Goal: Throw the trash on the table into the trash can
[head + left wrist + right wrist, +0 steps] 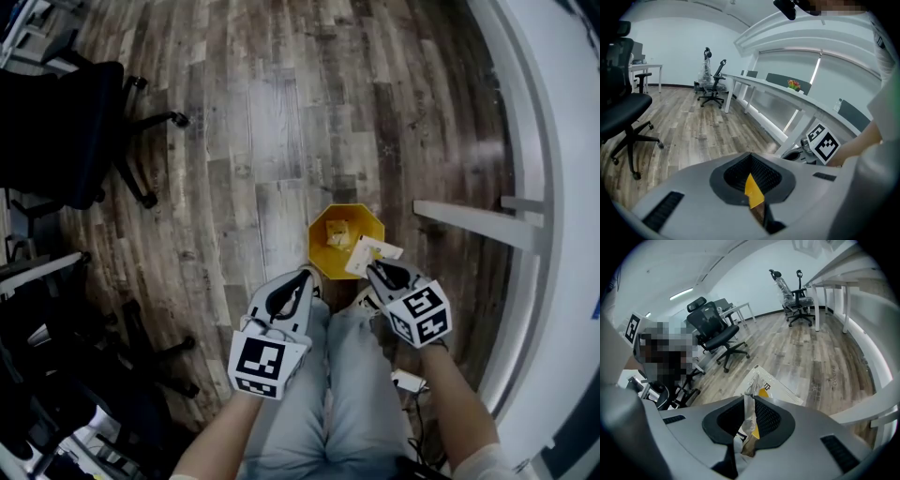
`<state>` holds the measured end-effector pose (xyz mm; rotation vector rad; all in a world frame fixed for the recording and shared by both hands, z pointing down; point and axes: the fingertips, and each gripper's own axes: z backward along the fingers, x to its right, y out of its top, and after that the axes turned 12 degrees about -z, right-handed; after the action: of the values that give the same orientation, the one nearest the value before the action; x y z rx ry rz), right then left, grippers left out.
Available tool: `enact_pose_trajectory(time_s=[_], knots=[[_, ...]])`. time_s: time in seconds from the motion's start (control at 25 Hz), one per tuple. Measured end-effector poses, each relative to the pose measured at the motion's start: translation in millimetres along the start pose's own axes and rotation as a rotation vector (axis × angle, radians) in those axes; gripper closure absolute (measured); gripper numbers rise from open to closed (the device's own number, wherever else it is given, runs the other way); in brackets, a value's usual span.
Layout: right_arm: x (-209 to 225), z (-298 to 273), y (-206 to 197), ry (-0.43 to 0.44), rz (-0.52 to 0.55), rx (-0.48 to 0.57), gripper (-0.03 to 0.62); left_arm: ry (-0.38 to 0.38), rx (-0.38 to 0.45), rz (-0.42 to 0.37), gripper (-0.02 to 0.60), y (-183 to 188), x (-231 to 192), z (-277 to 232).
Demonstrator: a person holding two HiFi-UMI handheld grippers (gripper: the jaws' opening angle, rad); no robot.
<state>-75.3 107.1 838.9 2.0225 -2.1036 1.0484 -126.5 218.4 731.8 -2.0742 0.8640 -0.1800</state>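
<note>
The right gripper [377, 270] is clenched on a white wrapper [371, 253], which hangs over the near right edge of the yellow can [319, 246] on the floor [253, 141]. The left gripper [303, 275] is closed with nothing in it, just beside the can.

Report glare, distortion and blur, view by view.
Head view: fisheye bends the white desk into an arc, and soft glare whitens the floor planks. Left gripper view: corners vignette dark; the office chair is a near-black silhouette. Right gripper view: a mosaic patch at left; the held wrapper is slightly blurred.
</note>
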Motion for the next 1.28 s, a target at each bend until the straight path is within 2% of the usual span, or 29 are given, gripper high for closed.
enact_pose_trajectory(time_s=[0.2, 0.44, 0.56, 0.76, 0.84, 0.88, 0.96, 1.28], knots=[[24.0, -44.1, -27.1, -0.010, -0.027, -0.026, 0.528, 0.002, -0.015, 0.011, 0.581, -34.6, -12.4, -36.9], [48.8, -103.5, -59.8, 0.003, -0.081, -0.069, 0.528, 0.006, -0.013, 0.048, 0.580, -57.0, -21.3, -58.2], [63.3, -128.8, -76.0, -0.006, -0.103, -0.105, 0.528, -0.016, -0.053, 0.073, 0.581, -68.1, -19.2, -61.2], [77.4, -150.3, -95.1, -0.011, -0.126, -0.146, 0.528, -0.032, -0.027, 0.077, 0.581, -82.4, -15.1, -71.3], [83.2, -152.4, -97.4, -0.041, -0.112, -0.143, 0.523, -0.033, -0.026, 0.083, 0.580, -84.2, -13.2, -72.4], [87.1, -154.2, -98.3, -0.060, -0.107, -0.146, 0.494, -0.034, -0.028, 0.084, 0.581, -84.3, -12.7, -73.3], [92.6, -157.7, -99.5, -0.086, -0.109, -0.158, 0.382, -0.033, -0.031, 0.088, 0.580, -84.0, -13.3, -75.1], [91.9, -139.6, -88.8, -0.108, -0.076, -0.145, 0.361, -0.017, -0.030, 0.080, 0.580, -72.9, -10.2, -70.7]])
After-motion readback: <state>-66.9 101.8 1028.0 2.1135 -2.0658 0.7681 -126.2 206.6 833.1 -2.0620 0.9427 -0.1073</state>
